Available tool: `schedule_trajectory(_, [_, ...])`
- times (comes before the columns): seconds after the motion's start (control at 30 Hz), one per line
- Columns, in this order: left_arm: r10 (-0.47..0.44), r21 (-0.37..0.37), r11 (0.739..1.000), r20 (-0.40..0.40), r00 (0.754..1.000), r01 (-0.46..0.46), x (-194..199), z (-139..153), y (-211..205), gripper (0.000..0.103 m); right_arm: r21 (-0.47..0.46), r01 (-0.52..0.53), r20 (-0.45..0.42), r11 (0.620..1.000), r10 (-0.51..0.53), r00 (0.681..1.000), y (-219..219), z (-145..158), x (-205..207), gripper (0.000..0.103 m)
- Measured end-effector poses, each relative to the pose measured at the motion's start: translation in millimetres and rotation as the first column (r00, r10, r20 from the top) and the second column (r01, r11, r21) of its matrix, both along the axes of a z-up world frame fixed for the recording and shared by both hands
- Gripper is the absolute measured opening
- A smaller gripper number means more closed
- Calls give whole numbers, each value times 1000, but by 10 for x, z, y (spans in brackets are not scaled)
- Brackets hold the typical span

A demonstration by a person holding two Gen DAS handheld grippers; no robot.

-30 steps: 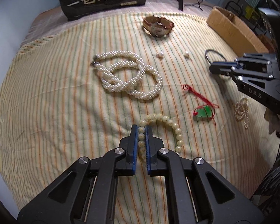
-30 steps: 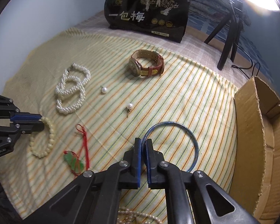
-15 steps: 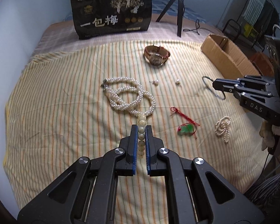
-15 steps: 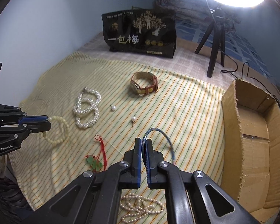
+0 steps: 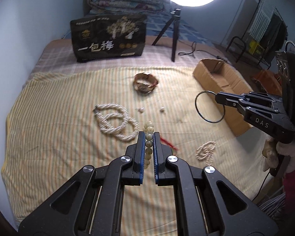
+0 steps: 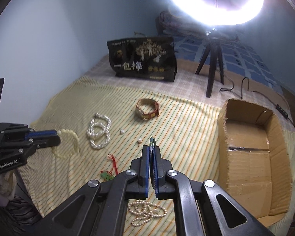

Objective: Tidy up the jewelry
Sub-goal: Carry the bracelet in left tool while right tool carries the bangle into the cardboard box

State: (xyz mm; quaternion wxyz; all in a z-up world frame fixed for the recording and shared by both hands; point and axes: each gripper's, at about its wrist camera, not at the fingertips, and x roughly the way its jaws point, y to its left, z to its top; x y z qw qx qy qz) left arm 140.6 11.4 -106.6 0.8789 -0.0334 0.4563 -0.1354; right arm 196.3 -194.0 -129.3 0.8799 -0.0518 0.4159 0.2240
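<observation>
Jewelry, two pieces lifted off the striped cloth (image 5: pixel 49 137). Bead bracelet (image 5: pixel 149 137) clamped edgewise between the blue pads of left gripper (image 5: pixel 149 137), hanging clear of the cloth as a loop in the right wrist view (image 6: pixel 68 145). Thin dark bangle (image 5: pixel 209 106) pinched at its rim by right gripper (image 6: pixel 151 151), raised above the cloth, seen edge-on from the right wrist (image 6: pixel 152 143) and as a full ring from the left. Both pairs of jaws clenched on their pieces.

Beyond the left gripper, coiled pearl necklace (image 5: pixel 116 123) flat on the cloth; two loose pearls (image 5: pixel 141 109) beside it, apart from each other. Farther back, brown-strapped watch (image 5: pixel 145 82), lying on its side. Red cord with green pendant (image 6: pixel 108 174) near the right gripper, partly hidden behind the left fingers in the other view. Small pearl chain (image 6: pixel 145 212) bunched by the cloth's near edge. Cardboard box (image 6: pixel 249 149) open on the right, just beside the cloth. At the back, black bag (image 6: pixel 143 59), tripod (image 6: pixel 212 63) under ring light (image 6: pixel 212 0).
</observation>
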Motion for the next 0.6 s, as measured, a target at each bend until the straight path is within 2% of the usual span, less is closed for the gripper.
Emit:
schedule_trajectory(0.37, [-83,-37,996,52,995,85,-12,205,-603,5,26,92,79,995,-94,992,-512,405,66,1])
schedule_trajectory(0.6, [-128,-72,988,76,989,134,58,307,-1011,5,34,162,104,986,-165,981,-886,527,137,1])
